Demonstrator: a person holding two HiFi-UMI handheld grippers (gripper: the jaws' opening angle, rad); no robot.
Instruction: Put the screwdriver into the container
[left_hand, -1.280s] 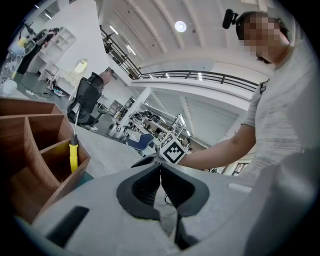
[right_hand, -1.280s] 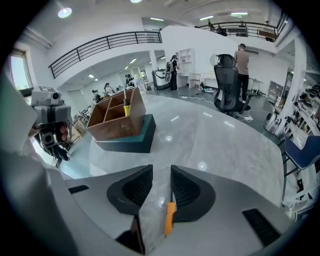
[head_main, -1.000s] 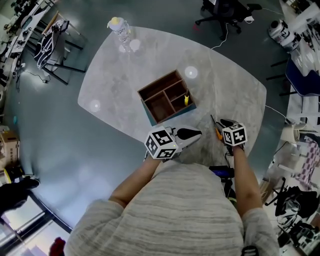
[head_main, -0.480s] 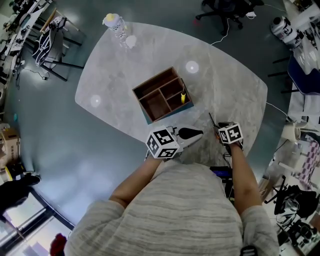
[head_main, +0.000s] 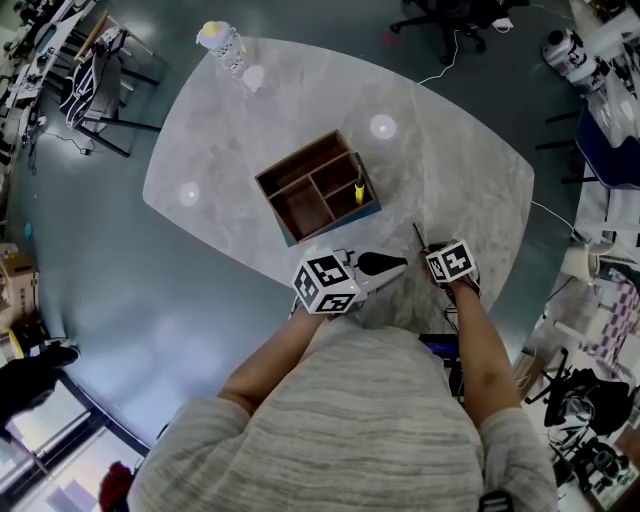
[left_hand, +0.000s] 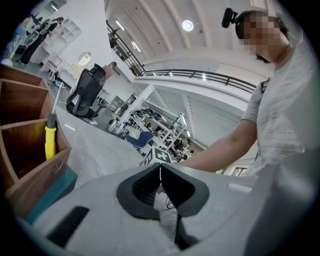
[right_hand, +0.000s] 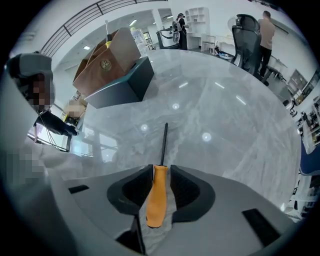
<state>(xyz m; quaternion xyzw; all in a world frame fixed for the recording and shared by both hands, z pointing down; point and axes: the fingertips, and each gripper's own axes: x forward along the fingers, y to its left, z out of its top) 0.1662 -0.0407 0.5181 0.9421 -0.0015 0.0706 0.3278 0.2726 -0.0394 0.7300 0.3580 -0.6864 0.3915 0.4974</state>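
A bottle (head_main: 222, 40) is standing at the table's (head_main: 450, 170) far corner, well apart from the container (head_main: 300, 165) and to its far left. The wooden container is sitting mid-table with its compartments open upward. A yellow-handled tool (head_main: 359, 192) is already standing in the compartment on its right side.

On the person's side of the container, the left gripper (head_main: 393, 266) is hovering near the table edge. Its jaws are pressing together with nothing between them.

Further right of the container, the right gripper (head_main: 428, 248) is clamping the orange handle of the screwdriver (right_hand: 159, 195). Its jaws are closing narrowly on both sides of the handle. The black shaft is pointing forward over the marble, roughly toward the container's near corner (right_hand: 107, 60).

So the pick-up looks done, though whether the tip is resting on the table or hanging clear of it is not plain. The screwdriver is not yet in the container. What is left is carrying it across, lowering it into a compartment and letting go.
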